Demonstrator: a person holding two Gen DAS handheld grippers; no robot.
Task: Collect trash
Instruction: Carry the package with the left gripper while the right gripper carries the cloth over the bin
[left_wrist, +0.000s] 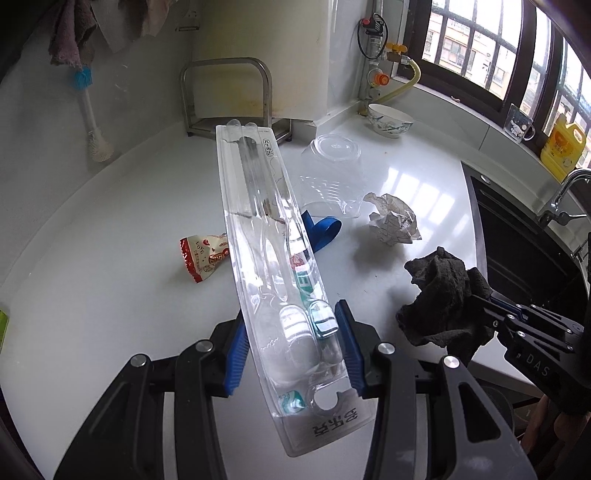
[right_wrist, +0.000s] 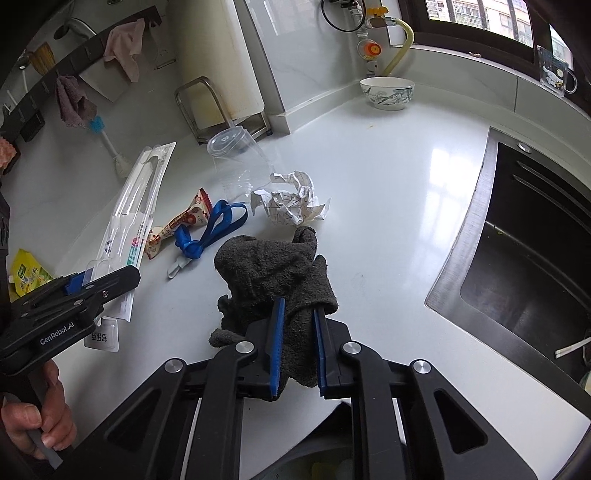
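My left gripper (left_wrist: 291, 325) is shut on the near end of a long clear toothbrush package (left_wrist: 266, 229), which is held tilted above the white counter (left_wrist: 110, 206). My right gripper (right_wrist: 299, 310) is shut on a dark grey cloth (right_wrist: 269, 262), bunched between its blue pads and lifted off the counter. On the counter beyond lie a crumpled paper ball (right_wrist: 291, 201), a red-and-white candy wrapper (right_wrist: 184, 221), a knotted blue ribbon (right_wrist: 218, 225) and a tipped clear plastic cup (right_wrist: 236, 162).
A black sink (right_wrist: 535, 258) opens at the right. At the back stand a patterned bowl (right_wrist: 388, 92) and a metal rack (right_wrist: 218, 110). A yellow-green packet (right_wrist: 26, 273) lies at the far left. A person's hand (right_wrist: 37, 417) grips the left tool.
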